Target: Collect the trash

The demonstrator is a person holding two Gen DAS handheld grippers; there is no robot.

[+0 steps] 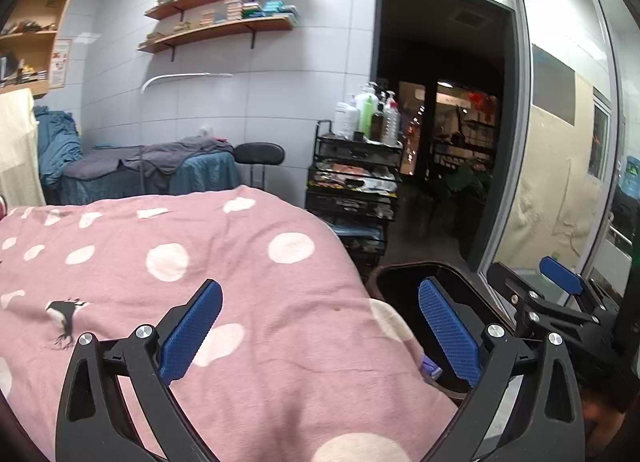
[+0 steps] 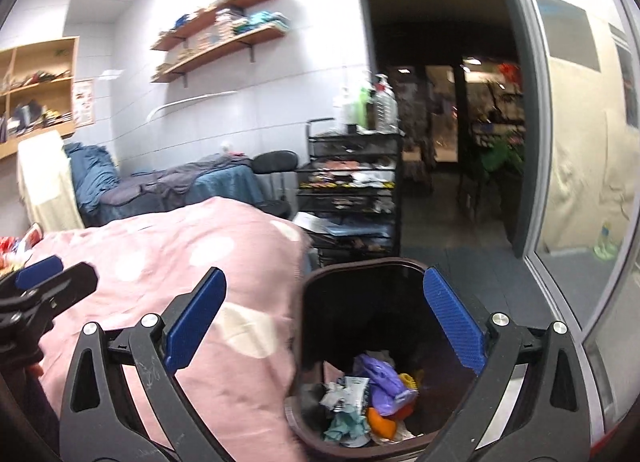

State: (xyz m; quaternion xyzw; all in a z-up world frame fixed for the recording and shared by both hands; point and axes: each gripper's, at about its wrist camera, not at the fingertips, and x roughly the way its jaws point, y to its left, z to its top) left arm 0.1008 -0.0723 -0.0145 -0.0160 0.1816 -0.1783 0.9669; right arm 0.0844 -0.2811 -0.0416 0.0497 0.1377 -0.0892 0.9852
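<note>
A dark brown trash bin (image 2: 320, 286) stands on the floor beside the bed. It holds crumpled wrappers, a purple bag and orange scraps (image 2: 372, 402). My right gripper (image 2: 324, 322) is open and empty, just above the bin's mouth. My left gripper (image 1: 320, 326) is open and empty over the edge of the pink polka-dot blanket (image 1: 200, 270); the bin (image 1: 472, 282) shows to its right. The right gripper (image 1: 560, 282) shows at the right of the left wrist view. The left gripper (image 2: 40, 278) shows at the left of the right wrist view.
A black wire cart (image 2: 348, 190) with bottles on top stands past the bed's foot, a black stool (image 1: 260, 154) beside it. A second bed with blue and grey covers (image 1: 152, 170) lies by the wall. An open doorway (image 2: 448, 122) and glass partition (image 2: 580, 142) are on the right.
</note>
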